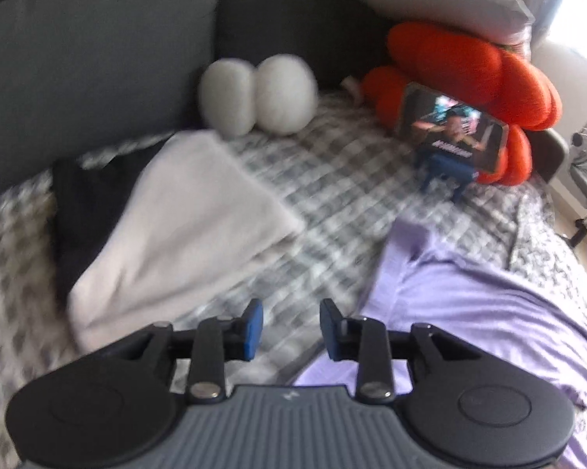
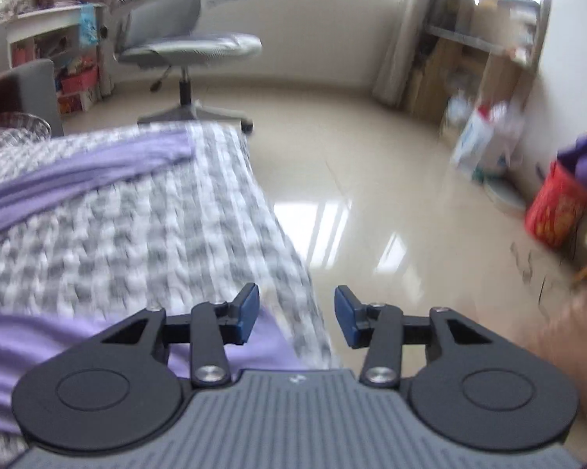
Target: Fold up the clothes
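A lilac garment [image 1: 469, 297] lies spread on the checked bedspread [image 1: 332, 195], to the right in the left wrist view. My left gripper [image 1: 291, 328] hangs above its left edge, open, with nothing between the blue pads. To its left lies a folded white garment [image 1: 184, 226] on top of a folded black one [image 1: 78, 211]. In the right wrist view the lilac garment [image 2: 82, 172] stretches across the bed, and another part of it lies under the left finger [image 2: 246, 312]. My right gripper [image 2: 296, 314] is open over the bed's edge, holding nothing.
An orange plush toy [image 1: 469, 74], a phone on a blue stand [image 1: 450, 133] and two white cushions [image 1: 258, 93] sit at the bed's far side by the grey headboard [image 1: 78, 47]. Beyond the bed are a glossy floor [image 2: 371, 195], an office chair [image 2: 184, 51], shelves and a red bag [image 2: 555, 211].
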`<state>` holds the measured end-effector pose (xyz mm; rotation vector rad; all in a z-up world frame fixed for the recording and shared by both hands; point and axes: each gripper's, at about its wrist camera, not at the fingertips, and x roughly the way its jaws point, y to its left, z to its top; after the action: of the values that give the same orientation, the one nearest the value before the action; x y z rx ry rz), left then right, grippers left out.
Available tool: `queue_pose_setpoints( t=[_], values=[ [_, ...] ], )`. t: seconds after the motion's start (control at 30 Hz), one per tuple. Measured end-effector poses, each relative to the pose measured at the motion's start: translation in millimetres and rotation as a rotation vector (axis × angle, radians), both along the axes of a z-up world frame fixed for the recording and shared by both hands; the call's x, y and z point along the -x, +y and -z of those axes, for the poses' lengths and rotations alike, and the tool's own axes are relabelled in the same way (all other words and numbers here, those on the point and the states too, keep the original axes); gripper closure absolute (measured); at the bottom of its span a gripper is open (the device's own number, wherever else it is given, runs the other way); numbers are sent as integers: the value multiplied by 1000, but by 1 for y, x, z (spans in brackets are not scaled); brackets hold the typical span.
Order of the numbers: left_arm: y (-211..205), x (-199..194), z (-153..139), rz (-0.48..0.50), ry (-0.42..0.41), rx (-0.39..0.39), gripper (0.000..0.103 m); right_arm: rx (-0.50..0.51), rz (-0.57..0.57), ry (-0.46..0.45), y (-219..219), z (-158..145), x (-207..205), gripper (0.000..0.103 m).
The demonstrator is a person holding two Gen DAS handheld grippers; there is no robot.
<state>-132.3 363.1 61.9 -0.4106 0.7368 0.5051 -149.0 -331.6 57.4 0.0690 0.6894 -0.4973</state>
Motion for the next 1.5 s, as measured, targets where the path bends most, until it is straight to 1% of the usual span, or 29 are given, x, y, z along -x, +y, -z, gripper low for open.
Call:
queue_pose_setpoints(
  t=[0.13, 0.17, 0.23, 0.3, 0.37, 0.43, 0.53, 0.57, 0.67, 0.7, 0.77, 0.83, 0.87, 0.9, 0.93, 0.97, 1.0, 1.03, 1.1, 1.23, 1.33, 1.4, 1.5],
  values=[
    [-8, -31, -9, 71, -34, -35, 62, -5, -86, -56, 10, -15, -30, 56],
    [-10, -41, -9, 88, -36, -44, 60, -17, -124, -61, 14, -17, -40, 56],
    [-15, -62, -8, 131, -31, -60, 60, 4, -241, -56, 31, -19, -64, 56],
    [-21, -81, -7, 176, -21, -83, 56, 56, -377, -45, 55, -19, -91, 56],
    [-28, -99, -3, 230, -8, -114, 45, 99, -520, -22, 81, -15, -119, 56],
    [-35, -116, 4, 274, 11, -142, 43, 136, -659, 0, 106, -10, -148, 56],
    [-42, -138, 16, 317, 41, -175, 43, 135, -814, 22, 139, -5, -192, 56],
    [-43, -144, 20, 325, 48, -186, 43, 130, -861, 30, 149, -3, -206, 56],
    [-47, -155, 31, 347, 57, -228, 45, 70, -954, 52, 167, -2, -243, 56],
    [-48, -158, 34, 352, 60, -238, 48, 60, -967, 74, 171, 1, -254, 56],
    [-49, -160, 39, 355, 69, -248, 68, 38, -994, 121, 179, 7, -276, 56],
    [-46, -160, 42, 358, 63, -245, 74, 20, -1032, 179, 181, 18, -286, 56],
    [-45, -159, 44, 358, 56, -245, 77, 15, -1058, 168, 180, 20, -286, 56],
    [-45, -159, 45, 356, 51, -253, 78, 9, -1083, 161, 180, 21, -286, 58],
    [-46, -159, 46, 357, 46, -265, 83, -4, -1099, 166, 181, 20, -288, 70],
    [-46, -160, 47, 356, 41, -273, 88, -17, -1116, 172, 181, 19, -289, 93],
    [-46, -160, 46, 354, 32, -275, 92, -23, -1130, 176, 182, 19, -289, 102],
    [-46, -160, 45, 349, 22, -271, 98, -4, -1134, 172, 184, 19, -288, 103],
    [-46, -160, 41, 332, 8, -265, 100, 32, -1130, 150, 188, 18, -285, 103],
    [-43, -160, 34, 289, -22, -254, 101, 57, -1055, 47, 185, 10, -284, 103],
    [-42, -162, 37, 268, -20, -253, 101, 95, -1003, -5, 186, 11, -287, 103],
    [-42, -165, 42, 252, -14, -245, 101, 145, -977, -8, 190, 16, -289, 103],
    [-42, -169, 51, 226, -7, -229, 101, 190, -954, 25, 197, 29, -295, 103]
  ],
)
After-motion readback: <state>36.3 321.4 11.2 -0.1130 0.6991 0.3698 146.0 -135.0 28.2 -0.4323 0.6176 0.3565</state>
